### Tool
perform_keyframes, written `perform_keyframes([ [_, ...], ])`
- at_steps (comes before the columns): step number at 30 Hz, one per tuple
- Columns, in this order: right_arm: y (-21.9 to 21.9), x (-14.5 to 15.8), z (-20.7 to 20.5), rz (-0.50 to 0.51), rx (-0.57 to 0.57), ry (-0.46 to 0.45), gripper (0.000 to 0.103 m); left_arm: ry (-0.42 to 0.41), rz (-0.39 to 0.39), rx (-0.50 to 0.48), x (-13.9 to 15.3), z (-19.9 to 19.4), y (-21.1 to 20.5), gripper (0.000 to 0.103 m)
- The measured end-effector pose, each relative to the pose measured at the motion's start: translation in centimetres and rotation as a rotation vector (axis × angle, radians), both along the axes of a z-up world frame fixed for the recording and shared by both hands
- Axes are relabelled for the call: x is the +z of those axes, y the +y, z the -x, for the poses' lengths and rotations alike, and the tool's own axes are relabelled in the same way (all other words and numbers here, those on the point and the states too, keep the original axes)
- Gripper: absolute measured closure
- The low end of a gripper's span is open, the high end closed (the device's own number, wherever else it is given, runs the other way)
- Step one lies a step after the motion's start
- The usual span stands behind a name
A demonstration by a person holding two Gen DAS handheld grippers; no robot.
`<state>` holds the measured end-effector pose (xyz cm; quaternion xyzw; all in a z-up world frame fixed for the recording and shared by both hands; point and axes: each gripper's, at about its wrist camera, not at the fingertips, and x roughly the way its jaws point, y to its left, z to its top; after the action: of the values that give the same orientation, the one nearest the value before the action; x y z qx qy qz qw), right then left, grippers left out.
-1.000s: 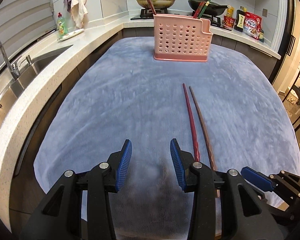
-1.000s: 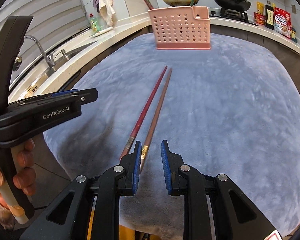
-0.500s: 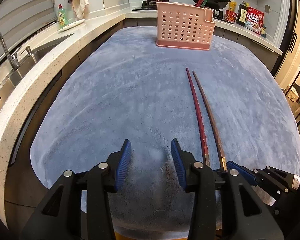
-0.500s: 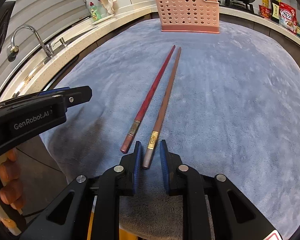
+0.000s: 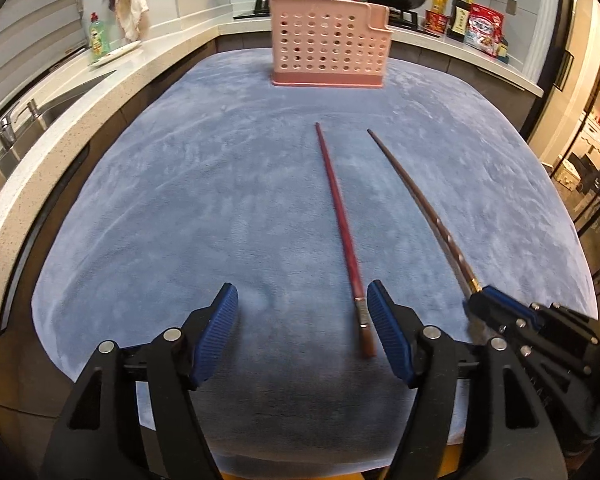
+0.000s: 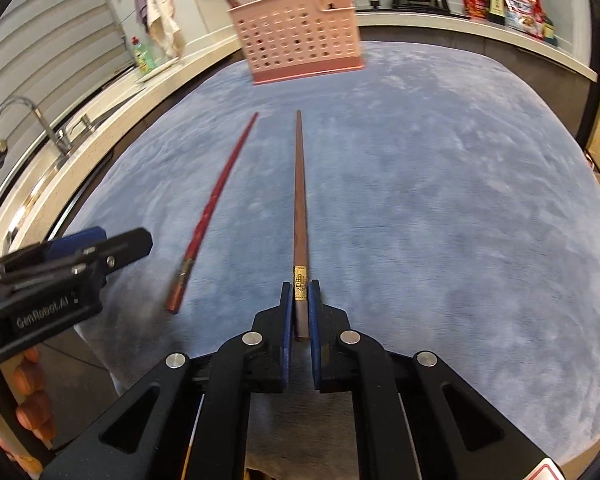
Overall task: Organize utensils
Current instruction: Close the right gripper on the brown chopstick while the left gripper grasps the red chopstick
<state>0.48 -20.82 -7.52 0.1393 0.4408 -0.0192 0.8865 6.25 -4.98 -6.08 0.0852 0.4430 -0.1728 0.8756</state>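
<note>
1. Kitchen setting: a blue cloth (image 5: 220,200) covers the work surface; a pink caddy (image 5: 328,40) stands upright at its far edge, with counters, a sink and a stove behind.
2. Progress: several utensils already stand in the caddy. Two chopsticks remain on the cloth, so the task appears partly done.
3. Brown chopstick (image 6: 300,200): its banded butt end sits between the blue pads of the right gripper (image 6: 301,300), whose jaws have just been closing and are now pinched on it. The shaft points toward the caddy; whether it is lifted off the cloth cannot be told.
4. Red chopstick (image 5: 340,220): lies loose on the cloth, well short of the caddy, splayed apart from the brown one at the butt ends.
5. Left gripper (image 5: 302,320): jaws have just been opening and stand wide, holding nothing. The red chopstick's butt lies just inside the right-hand pad, untouched.
6. Pose: both grippers point steeply down at the near cloth edge, side by side. A hand (image 6: 28,408) grips the left tool's handle.
</note>
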Motion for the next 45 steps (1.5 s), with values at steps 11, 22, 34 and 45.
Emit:
perform_keyframes([
  [11, -1.8, -0.2, 0.9, -0.019, -0.034, 0.007, 0.096, 0.068, -0.027, -0.025, -2.9, -0.3, -2.6, 0.046],
  [22, -1.7, -0.5, 1.0, -0.028, -0.03, 0.013, 0.096, 0.061, -0.026, -0.045, -2.8, 0.0, -2.5, 0.092],
  [34, -1.7, 1.2, 1.5, -0.028, -0.027, -0.025, 0.096, 0.075, -0.018, -0.052, -1.4, 0.7, -2.1, 0.096],
  [45, -2.3, 7.9, 1.5, -0.012, -0.01, -0.156, 0.096, -0.011, 0.081, -0.031, 5.5, 0.2, -0.9, 0.096],
])
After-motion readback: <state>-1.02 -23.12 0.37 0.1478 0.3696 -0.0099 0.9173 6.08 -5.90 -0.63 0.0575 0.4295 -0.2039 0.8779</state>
